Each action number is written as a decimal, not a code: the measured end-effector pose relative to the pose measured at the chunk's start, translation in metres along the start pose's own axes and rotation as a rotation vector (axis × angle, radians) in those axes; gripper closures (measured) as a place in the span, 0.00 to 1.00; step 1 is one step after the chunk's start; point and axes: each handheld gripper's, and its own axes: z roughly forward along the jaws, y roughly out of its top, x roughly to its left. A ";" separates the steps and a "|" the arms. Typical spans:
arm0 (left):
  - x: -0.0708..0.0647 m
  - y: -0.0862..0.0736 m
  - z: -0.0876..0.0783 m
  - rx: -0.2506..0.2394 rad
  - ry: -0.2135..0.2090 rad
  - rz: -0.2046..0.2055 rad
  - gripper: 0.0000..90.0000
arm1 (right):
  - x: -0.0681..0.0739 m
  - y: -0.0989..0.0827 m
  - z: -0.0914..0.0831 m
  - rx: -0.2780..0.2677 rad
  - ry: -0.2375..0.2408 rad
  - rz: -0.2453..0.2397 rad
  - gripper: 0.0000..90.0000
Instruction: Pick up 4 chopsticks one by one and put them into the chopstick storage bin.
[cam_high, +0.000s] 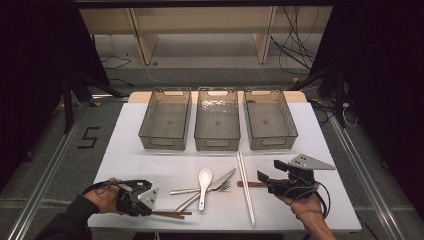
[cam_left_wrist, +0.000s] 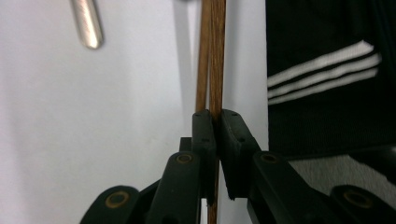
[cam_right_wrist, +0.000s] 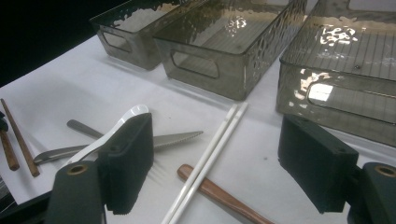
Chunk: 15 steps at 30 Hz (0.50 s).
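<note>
Tongs first: my left tongs (cam_left_wrist: 217, 123) are clamped on a pair of brown wooden chopsticks (cam_left_wrist: 211, 56), the pads pinching both sticks together, and in the high view those sticks lie flat along the near edge of the white bench (cam_high: 150, 162), running out from the left tongs toward the middle. I see my right tongs (cam_right_wrist: 219, 163) standing wide apart with nothing between the pads, hovering over a pair of white chopsticks (cam_right_wrist: 210, 149) that cross a brown wooden handle (cam_right_wrist: 219, 193) on the bench. Just left of those lie a white spoon (cam_high: 204, 180), a serrated knife (cam_right_wrist: 180, 137) and a fork (cam_high: 222, 187), overlapping one another in a loose heap. Three smoky clear bins (cam_high: 217, 142) sit side by side along the far half of the bench, well apart from both hands. In the left gripper view, a dark sleeve with white stripes (cam_left_wrist: 327, 70) shows beyond the bench edge.
</note>
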 end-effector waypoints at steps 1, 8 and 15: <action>0.001 0.001 -0.002 -0.007 0.012 -0.004 0.94 | 0.000 0.000 0.000 0.000 0.000 0.001 0.31; 0.007 0.003 -0.015 -0.092 0.068 -0.093 0.94 | 0.000 0.000 0.000 -0.001 -0.002 0.001 0.31; 0.016 0.006 -0.026 -0.185 0.161 -0.203 0.94 | -0.001 0.000 0.000 -0.001 -0.003 0.003 0.31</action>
